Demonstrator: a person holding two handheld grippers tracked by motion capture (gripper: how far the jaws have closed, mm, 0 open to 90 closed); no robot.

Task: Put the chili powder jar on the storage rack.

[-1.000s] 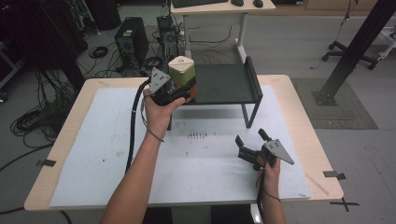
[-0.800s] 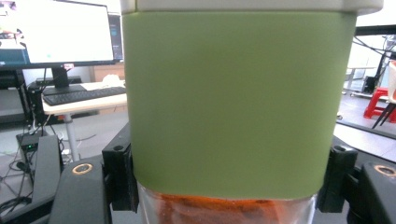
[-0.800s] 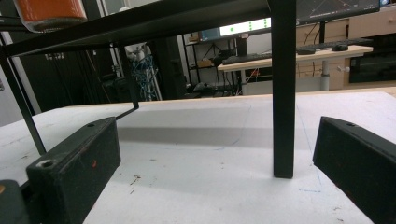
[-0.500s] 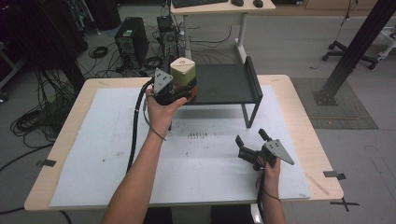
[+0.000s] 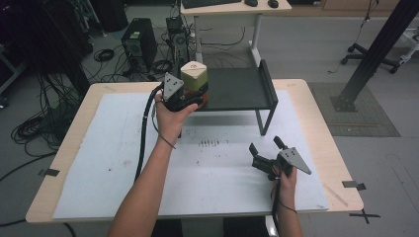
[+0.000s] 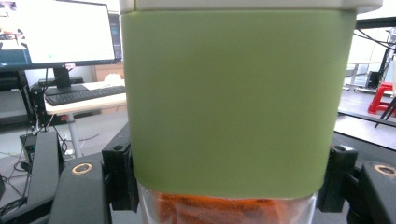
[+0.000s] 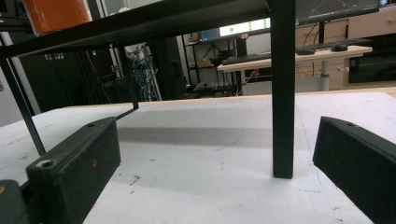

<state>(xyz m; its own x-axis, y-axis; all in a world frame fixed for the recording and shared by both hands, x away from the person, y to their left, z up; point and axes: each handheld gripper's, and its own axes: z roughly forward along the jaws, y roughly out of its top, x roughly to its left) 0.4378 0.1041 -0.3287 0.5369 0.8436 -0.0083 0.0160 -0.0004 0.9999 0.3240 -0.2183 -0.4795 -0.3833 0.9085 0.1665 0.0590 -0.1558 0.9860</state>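
Note:
A jar (image 5: 193, 78) with a pale green sleeve, a cream lid and orange contents stands upright at the left end of a black shelf (image 5: 242, 89). My left gripper (image 5: 195, 100) is shut on the jar's lower part from the near-left side. In the left gripper view the jar (image 6: 233, 102) stands between the jaws of the left gripper (image 6: 229, 186). I cannot tell whether its base rests on the shelf. My right gripper (image 5: 265, 145) lies low on the white mat, open and holding nothing. In the right gripper view the right gripper (image 7: 219, 154) faces a shelf leg (image 7: 282, 93), and the jar's orange base (image 7: 56, 14) shows up left.
The white mat (image 5: 99, 158) covers most of the wooden table (image 5: 316, 123). The shelf's raised right side wall (image 5: 267, 81) and front leg (image 5: 264, 121) stand just beyond the right gripper. Off the table's far side are a computer tower (image 5: 138, 44), cables and a desk (image 5: 227, 10).
The left gripper with the jar has edged slightly right and down at the shelf's left end. The right gripper has stayed where it was.

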